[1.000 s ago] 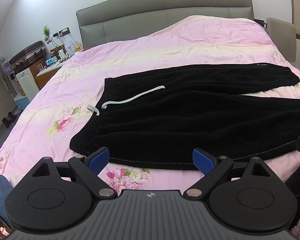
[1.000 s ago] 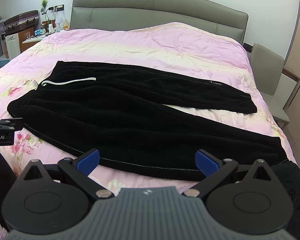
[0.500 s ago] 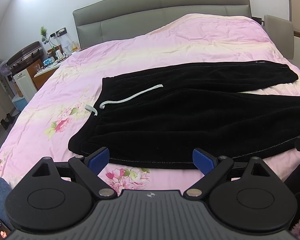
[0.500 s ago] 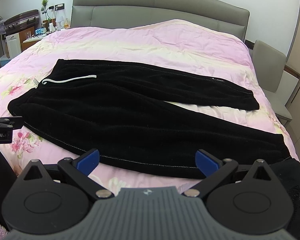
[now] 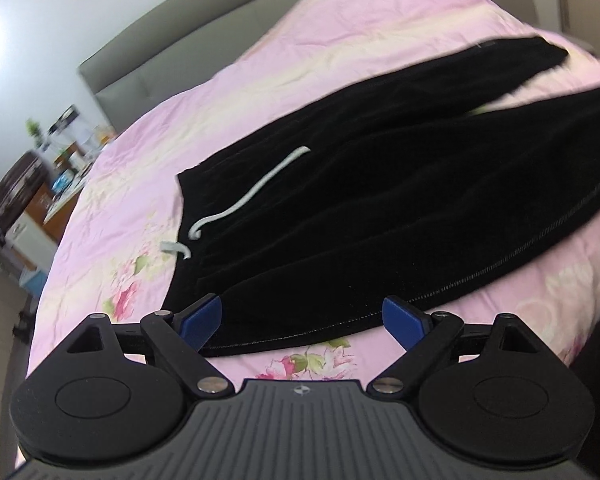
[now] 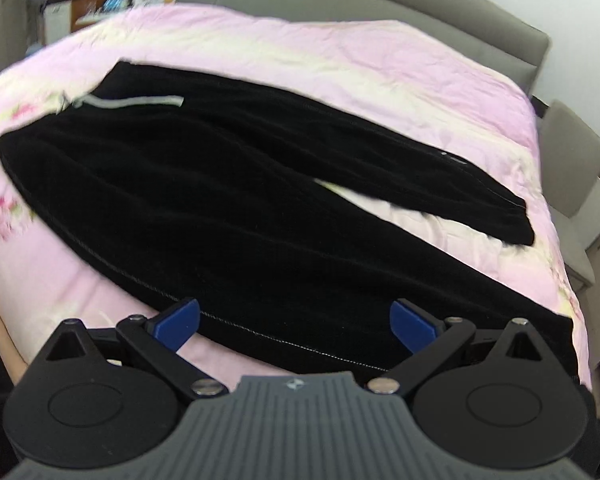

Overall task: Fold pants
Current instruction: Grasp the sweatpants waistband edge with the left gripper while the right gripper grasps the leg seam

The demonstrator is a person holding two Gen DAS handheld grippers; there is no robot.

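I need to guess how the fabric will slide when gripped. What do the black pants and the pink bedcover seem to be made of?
Black pants: seemingly plush fleece or velour; matte, light-absorbing, with soft ribbed folds and a white drawstring.
Pink bedcover: seemingly thin, smooth woven cotton or a blend; fine creases, printed flowers, slight sheen.

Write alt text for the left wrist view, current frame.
Black pants lie spread flat on a pink floral bedspread, legs apart, a white drawstring trailing across the waistband. The open left gripper sits at the near waist hem, blue pads apart, gripping nothing. The tilted, slightly blurred frame shows a grey headboard behind.
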